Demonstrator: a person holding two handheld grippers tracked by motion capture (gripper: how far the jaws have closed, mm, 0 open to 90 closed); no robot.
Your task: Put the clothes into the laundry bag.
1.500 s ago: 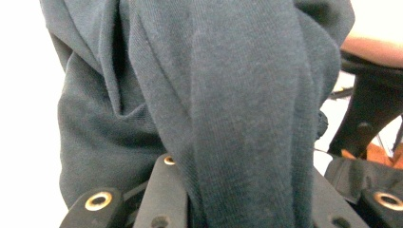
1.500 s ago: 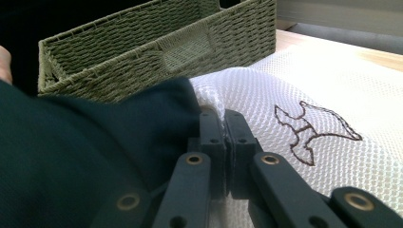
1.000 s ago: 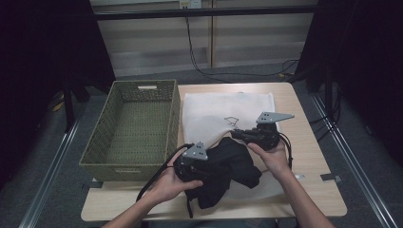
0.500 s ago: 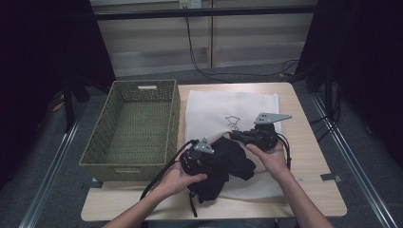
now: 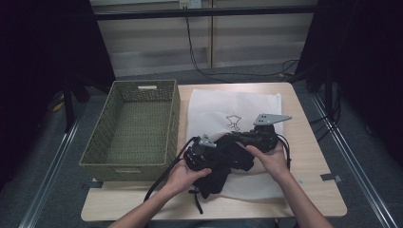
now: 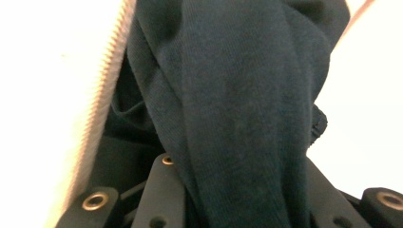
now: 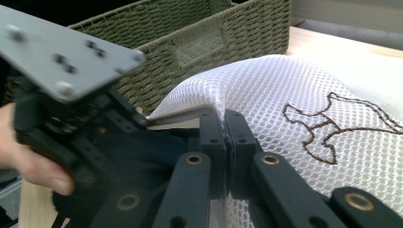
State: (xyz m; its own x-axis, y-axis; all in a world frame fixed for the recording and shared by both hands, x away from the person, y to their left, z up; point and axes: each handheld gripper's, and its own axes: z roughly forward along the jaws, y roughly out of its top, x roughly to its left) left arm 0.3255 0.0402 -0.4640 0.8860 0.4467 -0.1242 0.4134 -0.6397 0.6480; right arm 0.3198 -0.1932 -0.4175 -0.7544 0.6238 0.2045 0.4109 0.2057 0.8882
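A white mesh bag [image 5: 235, 104] with an embroidered figure lies flat on the table. My right gripper [image 5: 234, 137] is shut on the bag's edge, and in the right gripper view its jaws [image 7: 224, 121] pinch the mesh bag [image 7: 294, 90] and lift it. My left gripper [image 5: 215, 154] is shut on a dark garment [image 5: 228, 161] at the bag's raised mouth. In the left gripper view the dark garment [image 6: 228, 95] hangs between the jaws of the left gripper [image 6: 242, 171], and the bag's zipper [image 6: 107, 90] runs along the left. The left gripper's grey plate [image 7: 62, 52] sits close in the right gripper view.
An empty green woven basket [image 5: 135, 126] stands left of the bag, its wall close behind the grippers [image 7: 190, 33]. The wooden table [image 5: 311, 166] has bare room at its right and front edges. Black cables trail from both grippers toward the person.
The left gripper has moved right and slightly down with the dark garment, closer to the right gripper and the bag's mouth. The right gripper has stayed in place.
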